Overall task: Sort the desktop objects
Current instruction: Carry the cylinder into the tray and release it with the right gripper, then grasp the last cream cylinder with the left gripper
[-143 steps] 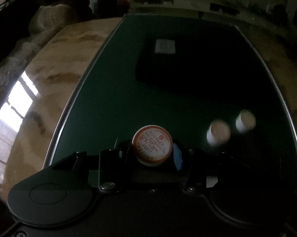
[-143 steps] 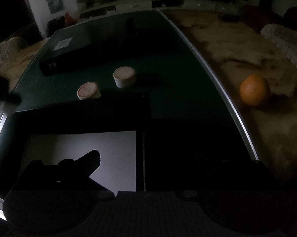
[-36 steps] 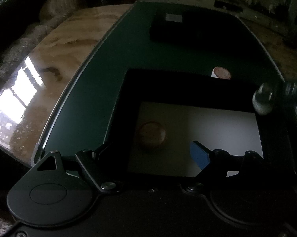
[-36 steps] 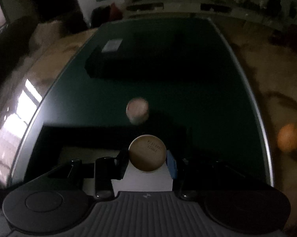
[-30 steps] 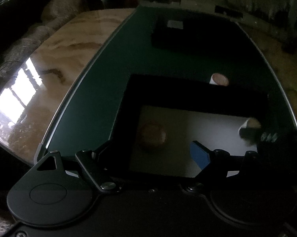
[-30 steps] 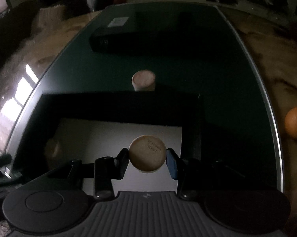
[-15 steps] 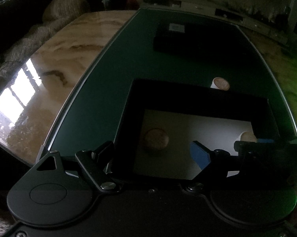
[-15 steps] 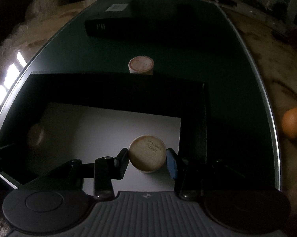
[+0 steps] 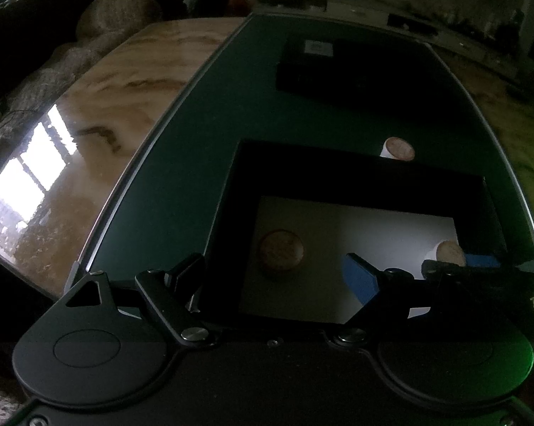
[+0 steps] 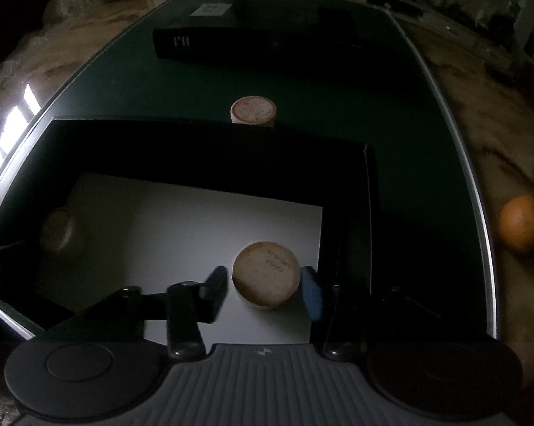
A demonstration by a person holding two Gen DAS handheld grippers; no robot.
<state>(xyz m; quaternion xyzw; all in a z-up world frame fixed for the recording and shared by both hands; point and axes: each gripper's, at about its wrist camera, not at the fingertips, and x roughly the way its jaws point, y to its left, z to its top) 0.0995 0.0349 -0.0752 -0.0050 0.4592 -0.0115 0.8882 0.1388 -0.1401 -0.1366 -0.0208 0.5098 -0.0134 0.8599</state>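
Observation:
A black box with a white floor (image 9: 355,227) (image 10: 181,227) lies on the green mat. One round jar (image 9: 281,250) stands inside at the left; it also shows dimly in the right wrist view (image 10: 57,229). My right gripper (image 10: 265,284) is inside the box with its jaws parted around a wooden-lidded jar (image 10: 265,274) that rests on the white floor; that jar also shows in the left wrist view (image 9: 449,252). A third jar (image 10: 253,110) (image 9: 397,148) stands on the mat just behind the box. My left gripper (image 9: 277,269) is open and empty over the box's near edge.
A long black box (image 10: 249,32) (image 9: 341,67) lies at the far end of the green mat (image 10: 160,81). An orange (image 10: 522,223) sits on the marble table (image 9: 100,113) right of the mat. The mat's metal rim runs along both sides.
My right gripper carried the wooden-lidded jar down into the box, and its jaws have just opened, with the jar resting on the white floor. My left gripper stays open over the box.

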